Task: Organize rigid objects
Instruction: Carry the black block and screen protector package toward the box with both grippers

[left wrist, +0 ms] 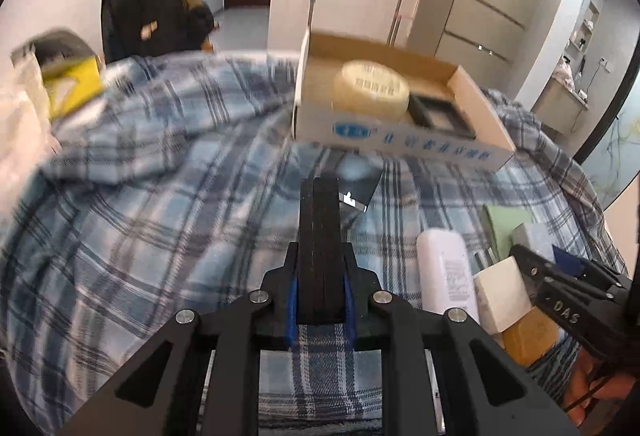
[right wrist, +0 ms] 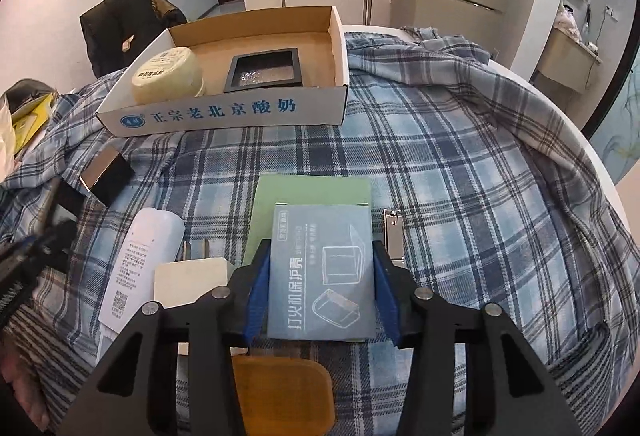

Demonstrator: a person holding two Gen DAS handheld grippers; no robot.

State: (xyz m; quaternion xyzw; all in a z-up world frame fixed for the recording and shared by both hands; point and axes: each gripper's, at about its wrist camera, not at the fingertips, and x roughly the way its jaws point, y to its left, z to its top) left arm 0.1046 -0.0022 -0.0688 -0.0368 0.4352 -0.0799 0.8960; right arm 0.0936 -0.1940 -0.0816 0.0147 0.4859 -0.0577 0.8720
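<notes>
Evidently the right gripper [right wrist: 322, 276] clamps the grey box [right wrist: 323, 272] by its edges — light, crushable card — while the left gripper [left wrist: 320, 192] sits closed, empty.

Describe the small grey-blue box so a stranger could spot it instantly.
Find the cardboard tray on the plaid cloth. Nearer the camera, the grey-blue box sits between the right tongs, over a green card. Alone among its neighbours, it has white line drawings of cases.

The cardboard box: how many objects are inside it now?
2. In the cardboard box, a round cream jar sits at the left, and a black square frame case lies beside it, toward the middle. The near wall may hide something small.
</notes>
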